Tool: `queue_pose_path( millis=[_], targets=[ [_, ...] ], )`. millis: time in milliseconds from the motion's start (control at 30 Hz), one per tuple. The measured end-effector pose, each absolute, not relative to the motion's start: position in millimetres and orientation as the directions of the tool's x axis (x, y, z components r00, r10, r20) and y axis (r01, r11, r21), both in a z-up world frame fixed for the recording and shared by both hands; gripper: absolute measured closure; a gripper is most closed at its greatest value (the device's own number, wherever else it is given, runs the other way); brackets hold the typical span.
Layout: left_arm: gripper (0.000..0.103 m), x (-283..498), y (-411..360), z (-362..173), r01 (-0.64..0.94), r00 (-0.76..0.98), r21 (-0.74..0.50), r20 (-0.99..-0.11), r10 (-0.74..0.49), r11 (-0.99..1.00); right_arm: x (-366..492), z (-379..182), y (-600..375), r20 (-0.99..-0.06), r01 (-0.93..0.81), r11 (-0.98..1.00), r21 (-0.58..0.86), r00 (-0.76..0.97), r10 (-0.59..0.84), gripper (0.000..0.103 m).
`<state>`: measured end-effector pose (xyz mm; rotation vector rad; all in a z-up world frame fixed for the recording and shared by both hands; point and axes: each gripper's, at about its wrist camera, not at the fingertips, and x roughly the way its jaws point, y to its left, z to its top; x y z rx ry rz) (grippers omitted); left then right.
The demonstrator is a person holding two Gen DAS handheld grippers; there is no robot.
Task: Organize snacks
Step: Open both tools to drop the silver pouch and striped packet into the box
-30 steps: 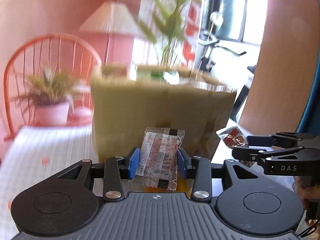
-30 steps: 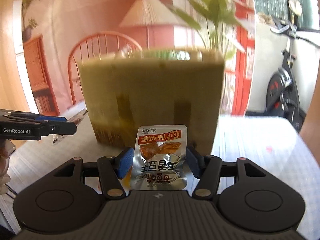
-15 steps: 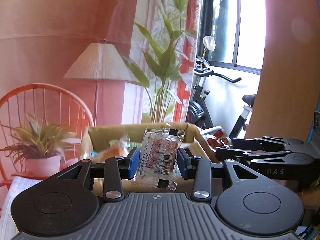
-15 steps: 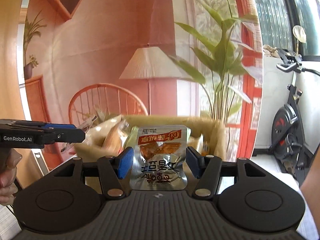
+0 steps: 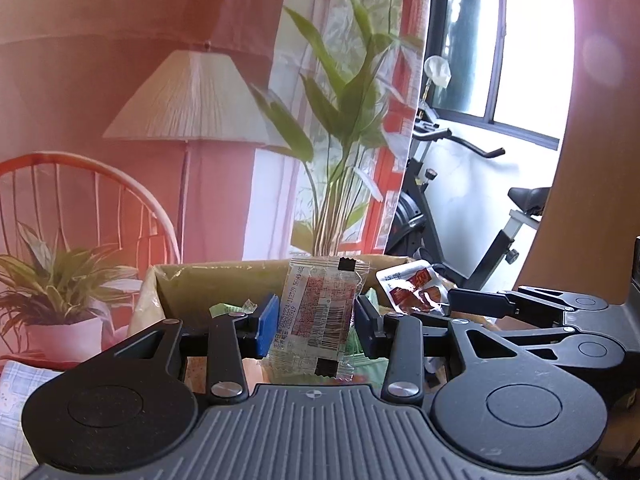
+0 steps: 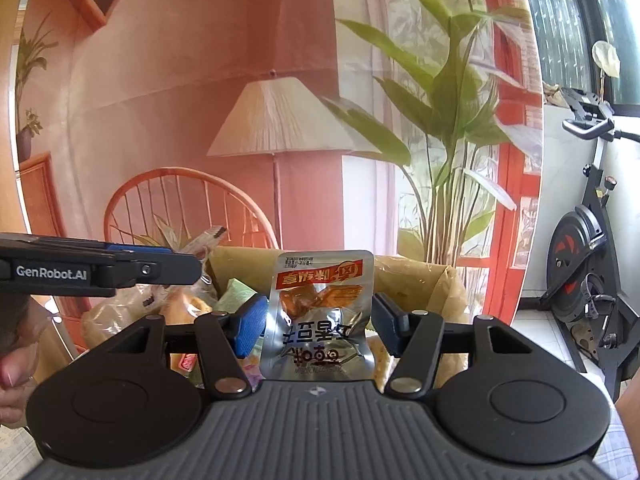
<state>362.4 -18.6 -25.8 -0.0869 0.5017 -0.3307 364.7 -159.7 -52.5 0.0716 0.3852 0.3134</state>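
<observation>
- Left tongs [image 5: 316, 320]: clamped on a clear snack packet [image 5: 318, 316] printed in red with a barcode, held upright by its side edges.
- Right tongs [image 6: 318, 320]: clamped on a silver foil pouch [image 6: 320, 316] with an orange banner, held upright, its print upside down to the camera.
- Location: both items hang above the open cardboard box [image 6: 448, 284], which already holds assorted snacks [image 6: 188, 304]. In the left view the right tongs and pouch appear just beside the left tongs.
- Risk, in my judgement: the two tongs are close together over the same opening; letting go together could knock one tool or packet against the other.
- Risk: a light, flat packet let go upright could catch on the box rim or the heaped contents and slide outside.
- Risk: each packet is pinched by its edges only; it could buckle or slip before placement.
- Hidden: the box floor and near wall sit behind the tool bodies, so free room inside cannot be judged.
- Hidden: the table [image 5: 16, 376] shows only as a patterned corner.
- A hand [image 6: 12, 364] is cut off at the left edge of the right view.
</observation>
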Motion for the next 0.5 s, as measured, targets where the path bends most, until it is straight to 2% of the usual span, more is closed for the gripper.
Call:
queue_pose_path(
  millis=[133, 200, 300, 500],
  targets=[
    [0.057, 368.8, -19.3, -32.7, 0.268, 0.822, -0.146, -0.480, -0.306, 0.952, 373.4, -60.7, -157.2, -0.375, -0.293, 0.947, 0.130, 0.870, 0.320, 0.043],
    [0.047, 371.1, -18.0, -34.9, 0.262, 0.821, -0.145, -0.487, -0.299, 0.954, 376.4, -63.0, -156.1, -0.383, -0.292, 0.948, 0.129, 0.867, 0.319, 0.042],
    [0.040, 371.8, -14.5, -35.3, 0.258, 0.824, -0.146, -0.483, -0.296, 0.955, 379.0, -65.7, -156.9, -0.394, -0.284, 0.950, 0.134, 0.864, 0.314, 0.040],
    [0.039, 361.8, -5.7, -29.0, 0.237, 0.830, -0.148, -0.482, -0.279, 0.960, 369.5, -62.6, -159.5, -0.385, -0.280, 0.949, 0.143, 0.868, 0.314, 0.040]
  ],
)
